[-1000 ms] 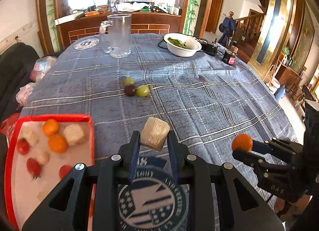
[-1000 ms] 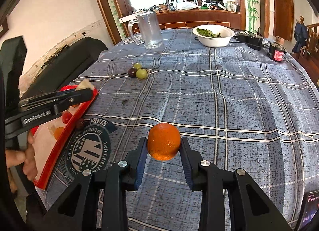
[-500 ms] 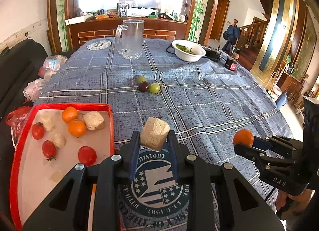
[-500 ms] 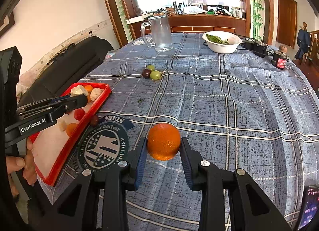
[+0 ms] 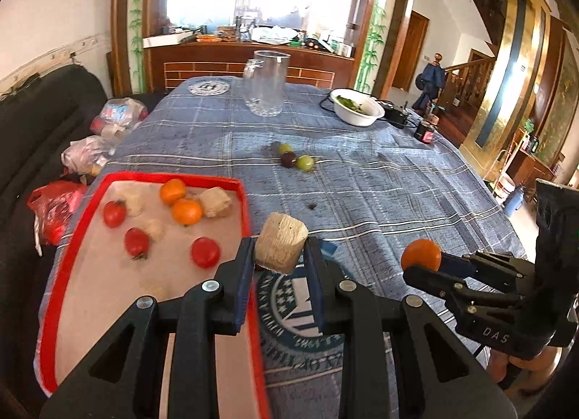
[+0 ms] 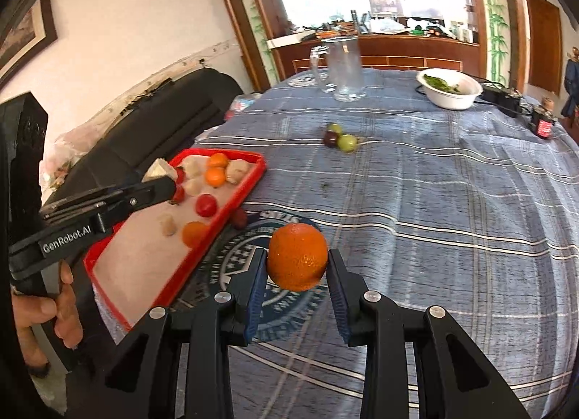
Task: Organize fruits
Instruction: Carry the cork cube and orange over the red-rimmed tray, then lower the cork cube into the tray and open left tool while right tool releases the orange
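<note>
Above the red-rimmed plastic tray (image 5: 249, 216) | left gripper (image 5: 278, 259) clamps beige fibrous block (image 5: 281, 247) | right gripper (image 6: 295, 267) clamps round orange fruit (image 6: 297, 256) | risk: fruit rolls off if released beside the rim

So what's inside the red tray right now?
The red tray holds three tomatoes, two oranges and several pale beige chunks. Its near end is covered by the left gripper, so anything there is hidden.

A tall clear glass jug (image 5: 267, 83) stood at the far end of the blue checked tablecloth (image 5: 380, 187). A white bowl of green leaves (image 5: 358, 107) sat to its right.
</note>
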The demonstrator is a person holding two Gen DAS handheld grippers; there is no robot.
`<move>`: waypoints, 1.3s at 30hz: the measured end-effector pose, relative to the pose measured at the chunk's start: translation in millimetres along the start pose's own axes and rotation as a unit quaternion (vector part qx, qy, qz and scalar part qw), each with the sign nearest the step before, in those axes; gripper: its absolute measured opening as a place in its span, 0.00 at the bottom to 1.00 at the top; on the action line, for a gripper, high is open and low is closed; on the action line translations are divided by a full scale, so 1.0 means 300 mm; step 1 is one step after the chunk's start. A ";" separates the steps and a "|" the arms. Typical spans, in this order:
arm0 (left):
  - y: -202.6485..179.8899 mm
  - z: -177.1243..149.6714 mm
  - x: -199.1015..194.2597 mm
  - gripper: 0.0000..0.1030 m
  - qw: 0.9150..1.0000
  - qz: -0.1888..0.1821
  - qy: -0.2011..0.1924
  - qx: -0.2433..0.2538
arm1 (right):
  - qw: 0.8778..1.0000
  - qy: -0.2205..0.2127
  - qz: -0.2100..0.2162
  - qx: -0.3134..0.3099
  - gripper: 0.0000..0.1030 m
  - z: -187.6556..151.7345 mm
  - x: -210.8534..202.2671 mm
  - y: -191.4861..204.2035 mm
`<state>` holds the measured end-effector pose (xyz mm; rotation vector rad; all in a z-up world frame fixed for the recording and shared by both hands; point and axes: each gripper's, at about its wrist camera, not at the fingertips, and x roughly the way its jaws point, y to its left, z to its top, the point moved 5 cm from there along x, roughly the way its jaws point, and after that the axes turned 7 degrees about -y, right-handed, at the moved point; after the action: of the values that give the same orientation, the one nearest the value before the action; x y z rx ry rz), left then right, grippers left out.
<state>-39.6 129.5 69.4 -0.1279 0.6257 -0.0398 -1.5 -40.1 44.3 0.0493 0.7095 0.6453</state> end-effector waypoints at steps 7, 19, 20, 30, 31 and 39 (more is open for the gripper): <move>0.095 -0.013 -0.062 0.24 1.000 0.021 -0.009 -0.019 | 1.000 0.007 0.025 -0.006 0.32 0.007 0.014 0.075; 0.251 -0.025 -0.122 0.24 0.997 0.061 -0.012 -0.038 | 0.997 0.020 0.067 -0.030 0.32 0.048 0.065 0.199; 0.273 -0.031 -0.123 0.24 0.997 0.064 -0.010 -0.042 | 0.997 0.022 0.071 -0.033 0.32 0.052 0.077 0.210; 0.430 -0.055 -0.062 0.24 0.994 0.089 0.018 -0.063 | 0.988 0.056 0.137 -0.052 0.32 0.103 0.246 0.366; 0.441 -0.056 -0.047 0.24 0.994 0.089 0.022 -0.064 | 0.986 0.064 0.144 -0.051 0.32 0.097 0.272 0.382; 0.527 -0.083 0.105 0.24 0.991 0.102 0.067 -0.060 | 0.979 0.103 0.158 -0.076 0.32 0.025 0.378 0.483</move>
<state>-28.8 281.2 10.4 -0.1788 0.7730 0.1889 -9.3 142.2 19.9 -0.0470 0.8583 1.0179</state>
